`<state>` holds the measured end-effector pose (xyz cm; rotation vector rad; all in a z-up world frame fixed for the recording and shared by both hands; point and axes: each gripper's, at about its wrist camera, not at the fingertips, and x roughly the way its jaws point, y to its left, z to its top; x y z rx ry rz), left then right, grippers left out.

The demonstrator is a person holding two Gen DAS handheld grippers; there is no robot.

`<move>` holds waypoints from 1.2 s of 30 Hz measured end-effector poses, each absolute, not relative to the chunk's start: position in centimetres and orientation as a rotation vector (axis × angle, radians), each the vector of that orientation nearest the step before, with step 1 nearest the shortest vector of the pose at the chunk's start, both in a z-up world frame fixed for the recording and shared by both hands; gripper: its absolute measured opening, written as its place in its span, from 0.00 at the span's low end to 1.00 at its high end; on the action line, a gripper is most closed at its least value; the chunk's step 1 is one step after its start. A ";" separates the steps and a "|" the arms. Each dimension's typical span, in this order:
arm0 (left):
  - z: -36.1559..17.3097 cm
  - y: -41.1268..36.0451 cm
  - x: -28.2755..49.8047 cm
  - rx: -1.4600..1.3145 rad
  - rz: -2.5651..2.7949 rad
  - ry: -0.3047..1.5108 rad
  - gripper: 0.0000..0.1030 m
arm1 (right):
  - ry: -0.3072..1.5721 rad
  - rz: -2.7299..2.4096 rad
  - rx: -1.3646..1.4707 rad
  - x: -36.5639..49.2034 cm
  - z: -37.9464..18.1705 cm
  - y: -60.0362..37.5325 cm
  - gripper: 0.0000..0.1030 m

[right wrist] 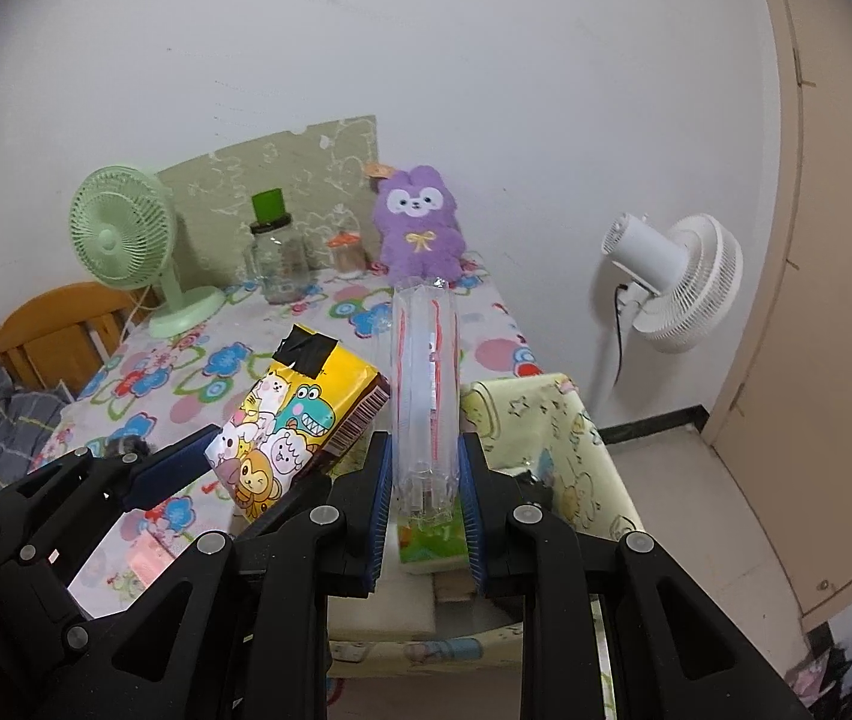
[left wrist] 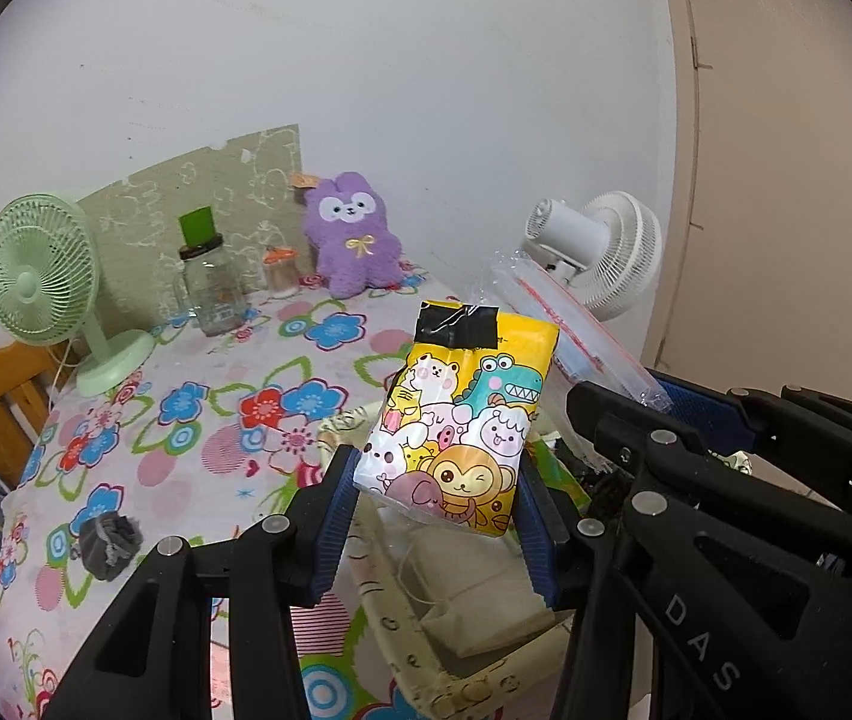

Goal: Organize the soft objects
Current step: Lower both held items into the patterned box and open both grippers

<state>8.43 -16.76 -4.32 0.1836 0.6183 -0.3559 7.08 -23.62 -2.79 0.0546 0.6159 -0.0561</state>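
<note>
My left gripper (left wrist: 438,492) is shut on a yellow cartoon-animal tissue pack (left wrist: 459,414), held upright above the cream fabric storage box (left wrist: 426,648). The pack also shows in the right wrist view (right wrist: 294,420), with the left gripper (right wrist: 246,468) beneath it. My right gripper (right wrist: 424,480) is shut on a clear zip bag with a red seal (right wrist: 426,372), held above the same box (right wrist: 552,420). In the left wrist view the bag (left wrist: 570,330) rises beside the pack. A purple plush bunny (left wrist: 351,234) sits at the table's far edge (right wrist: 420,222).
On the flowered tablecloth (left wrist: 186,408) stand a green fan (left wrist: 36,288), a glass jar (left wrist: 210,282) and a small jar (left wrist: 282,270). A grey sock ball (left wrist: 109,543) lies front left. A white floor fan (right wrist: 678,282) stands right of the table. A wooden chair (right wrist: 54,330) is at left.
</note>
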 end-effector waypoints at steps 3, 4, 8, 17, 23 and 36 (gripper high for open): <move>-4.7 -17.3 8.6 0.192 -0.365 0.627 0.49 | 0.621 -0.063 0.068 7.1 -3.2 -24.3 0.24; -4.8 -17.4 8.7 0.193 -0.368 0.631 0.49 | 0.623 -0.067 0.071 7.1 -3.4 -24.4 0.24; -5.5 -18.1 9.0 0.209 -0.381 0.652 0.49 | 0.639 -0.085 0.075 7.2 -4.0 -24.9 0.24; -6.7 -19.0 9.5 0.228 -0.406 0.690 0.50 | 0.666 -0.105 0.100 7.3 -5.4 -25.9 0.24; -7.8 -19.3 9.8 0.234 -0.425 0.746 0.54 | 0.696 -0.112 0.112 7.4 -6.4 -26.2 0.24; -7.9 -19.7 10.3 0.227 -0.439 0.750 0.79 | 0.728 -0.121 0.146 8.3 -7.0 -26.9 0.24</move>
